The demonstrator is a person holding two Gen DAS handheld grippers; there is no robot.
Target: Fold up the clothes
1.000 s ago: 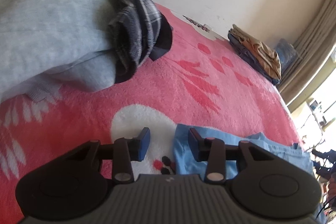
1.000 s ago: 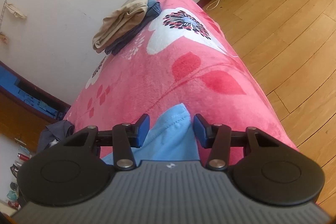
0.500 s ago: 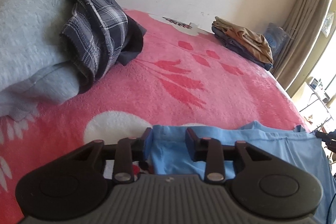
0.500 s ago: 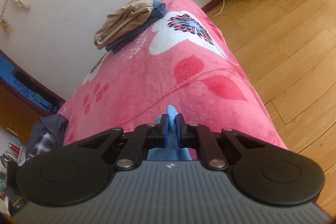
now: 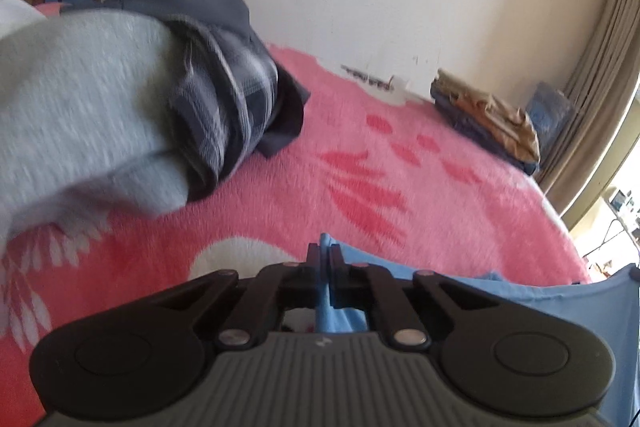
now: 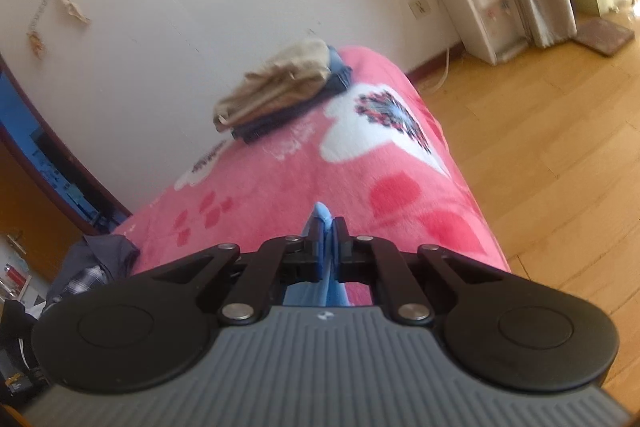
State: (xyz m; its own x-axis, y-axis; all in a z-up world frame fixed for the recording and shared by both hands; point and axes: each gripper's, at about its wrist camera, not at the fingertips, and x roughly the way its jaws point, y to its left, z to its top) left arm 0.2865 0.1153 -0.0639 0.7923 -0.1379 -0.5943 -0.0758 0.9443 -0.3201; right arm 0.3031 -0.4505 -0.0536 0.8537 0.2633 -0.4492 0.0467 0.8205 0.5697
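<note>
Grey pile (image 5: 80,107) (blurred) beside plaid (image 5: 236,99).

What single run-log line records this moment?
left gripper: shut on light blue cotton garment | right gripper: shut on same garment | surface: pink floral fleece blanket

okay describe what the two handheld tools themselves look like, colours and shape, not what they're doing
Both match. The left tool and the right tool each have a grey ribbed body with a tiny pale logo, flanked by two round matte black discs. Black linkage arms with silver pivot pins run forward to two black fingers lined with blue pads. No cables, hands or sleeves are in view.
</note>
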